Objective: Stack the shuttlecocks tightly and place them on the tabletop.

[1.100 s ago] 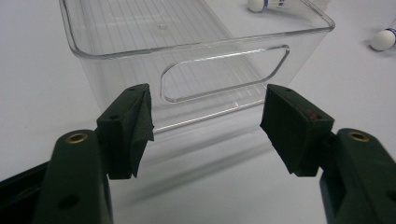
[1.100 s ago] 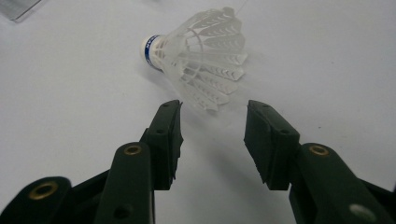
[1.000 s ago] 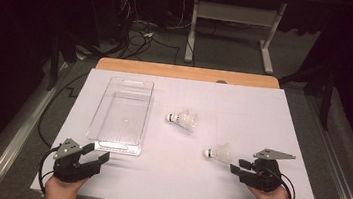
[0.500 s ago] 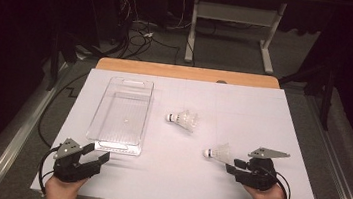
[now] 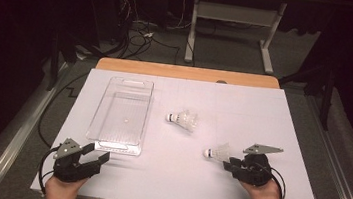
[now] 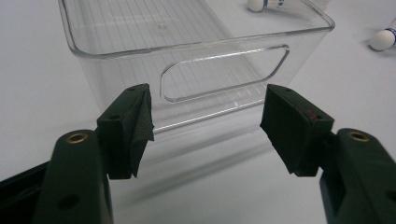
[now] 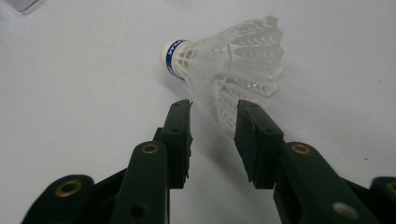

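Note:
A white plastic shuttlecock (image 5: 218,151) with a blue-banded cork lies on its side at the right front of the white table. My right gripper (image 5: 230,163) sits just behind its skirt. In the right gripper view the jaws (image 7: 214,126) have just been closing. The lower edge of the shuttlecock's (image 7: 224,56) skirt reaches between the tips, with a gap still visible at the left pad. A second shuttlecock (image 5: 184,119) lies mid-table. My left gripper (image 5: 97,155) rests open at the front left, facing the near end of a clear container (image 5: 104,106).
In the left gripper view the clear container's handle-cut end wall (image 6: 187,44) stands just beyond the open jaws (image 6: 208,126), and it holds nothing. Both shuttlecocks show past it, one (image 6: 384,39) at the right edge. A wooden strip (image 5: 187,73) borders the far table edge.
The right gripper has edged left toward the near shuttlecock and its jaws have narrowed around the skirt's edge. The left gripper and both shuttlecocks have stayed put.

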A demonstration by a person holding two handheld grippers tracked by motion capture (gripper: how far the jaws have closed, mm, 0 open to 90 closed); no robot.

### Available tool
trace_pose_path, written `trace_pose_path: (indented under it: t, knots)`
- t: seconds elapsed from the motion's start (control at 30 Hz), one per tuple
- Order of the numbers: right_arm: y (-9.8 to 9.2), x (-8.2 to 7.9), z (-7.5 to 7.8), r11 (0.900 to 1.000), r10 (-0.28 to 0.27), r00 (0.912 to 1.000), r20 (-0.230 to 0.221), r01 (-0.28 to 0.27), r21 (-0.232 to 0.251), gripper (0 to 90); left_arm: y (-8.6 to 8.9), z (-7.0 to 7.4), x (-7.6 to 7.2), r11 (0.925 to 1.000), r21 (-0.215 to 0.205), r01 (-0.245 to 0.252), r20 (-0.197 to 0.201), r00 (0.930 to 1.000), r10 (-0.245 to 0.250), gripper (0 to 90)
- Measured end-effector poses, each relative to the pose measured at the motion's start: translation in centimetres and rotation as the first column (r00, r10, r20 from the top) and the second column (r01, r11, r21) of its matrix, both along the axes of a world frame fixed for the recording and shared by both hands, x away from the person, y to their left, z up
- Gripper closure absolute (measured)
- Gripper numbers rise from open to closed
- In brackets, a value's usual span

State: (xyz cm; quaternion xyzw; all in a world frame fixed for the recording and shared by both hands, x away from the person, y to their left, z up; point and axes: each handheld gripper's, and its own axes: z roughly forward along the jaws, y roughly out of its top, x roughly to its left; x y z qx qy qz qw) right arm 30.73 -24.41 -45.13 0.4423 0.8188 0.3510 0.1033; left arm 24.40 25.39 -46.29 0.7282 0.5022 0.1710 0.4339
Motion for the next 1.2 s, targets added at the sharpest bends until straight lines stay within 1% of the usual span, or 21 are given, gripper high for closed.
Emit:
trace_pose_path:
  t: [0.43, 0.53, 0.67, 0.87, 0.93, 1.1, 1.2]
  knots:
    - [0.21, 0.28, -0.17, 1.000, 0.010, 0.9999, -0.010, -0.010, -0.001, 73.2, 0.01, 0.02, -0.02, 1.0000, 0.000, 0.001, -0.001, 1.0000, -0.001, 34.6]
    - [0.11, 0.40, -0.18, 1.000, 0.011, 0.9999, -0.010, -0.011, 0.011, 75.7, 0.00, 0.03, -0.06, 1.0000, 0.000, 0.002, 0.000, 1.0000, -0.002, 34.6]
    - [0.20, 0.40, -0.18, 1.000, 0.018, 0.9997, -0.015, -0.018, 0.014, 78.5, 0.02, 0.06, -0.10, 1.0000, -0.001, 0.003, 0.001, 1.0000, -0.003, 34.6]
    - [0.38, 0.30, -0.21, 0.999, 0.036, 0.9993, -0.008, -0.036, 0.013, 84.2, -0.04, 0.05, -0.08, 1.0000, 0.000, 0.006, 0.002, 1.0000, -0.006, 34.6]
    - [0.39, 0.26, -0.26, 0.999, 0.043, 0.9990, -0.013, -0.043, 0.015, 85.9, -0.06, 0.04, -0.07, 1.0000, 0.001, 0.010, 0.004, 0.9999, -0.010, 34.6]
    - [0.48, 0.16, -0.25, 0.998, 0.054, 0.9985, -0.010, -0.054, 0.016, 89.2, -0.03, 0.04, -0.02, 0.9998, 0.002, 0.018, 0.001, 0.9998, -0.018, 34.6]
    - [0.59, 0.13, -0.18, 0.998, 0.060, 0.9982, -0.009, -0.060, 0.018, 89.8, -0.02, 0.04, -0.02, 0.9998, 0.001, 0.019, 0.001, 0.9998, -0.019, 34.6]
